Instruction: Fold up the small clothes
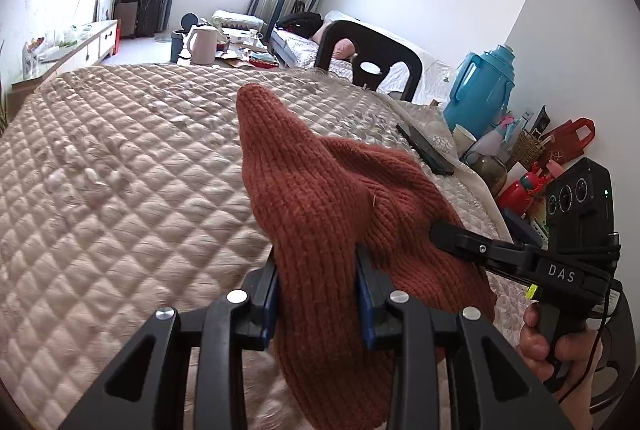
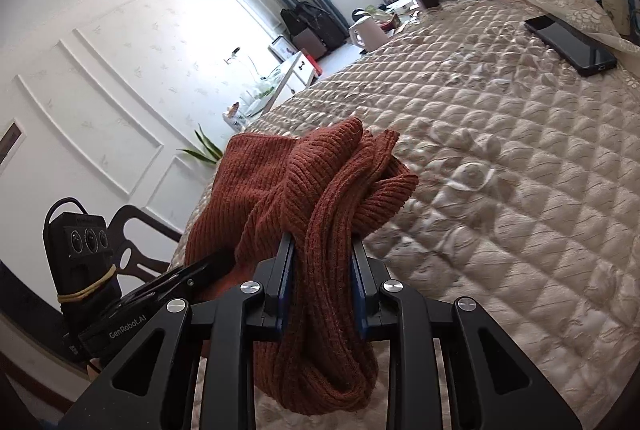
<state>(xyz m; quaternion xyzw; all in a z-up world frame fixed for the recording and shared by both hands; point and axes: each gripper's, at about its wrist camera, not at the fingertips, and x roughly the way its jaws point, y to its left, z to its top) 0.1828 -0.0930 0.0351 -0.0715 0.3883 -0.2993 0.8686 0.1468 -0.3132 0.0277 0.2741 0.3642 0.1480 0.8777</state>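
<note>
Quilted beige bedspread [image 1: 120, 158], bedroom. Your left gripper [image 1: 316, 294]: clamped on rust knit garment [image 1: 320, 198], bunched above the quilt. Your right gripper [image 2: 322, 286]: clamped on the same garment's twisted folds. Black phone [image 2: 570, 44] lies flat well beyond.

— What does your left tool [image 1: 318, 294] look like?
— Black angular arms, four silver screws, blue pads [image 1: 365, 304] inside.
— And your right tool [image 1: 436, 230]?
— Black too, marked "DAS", a yellow tab and thin black cable behind it, camera box with three lenses on top.
</note>
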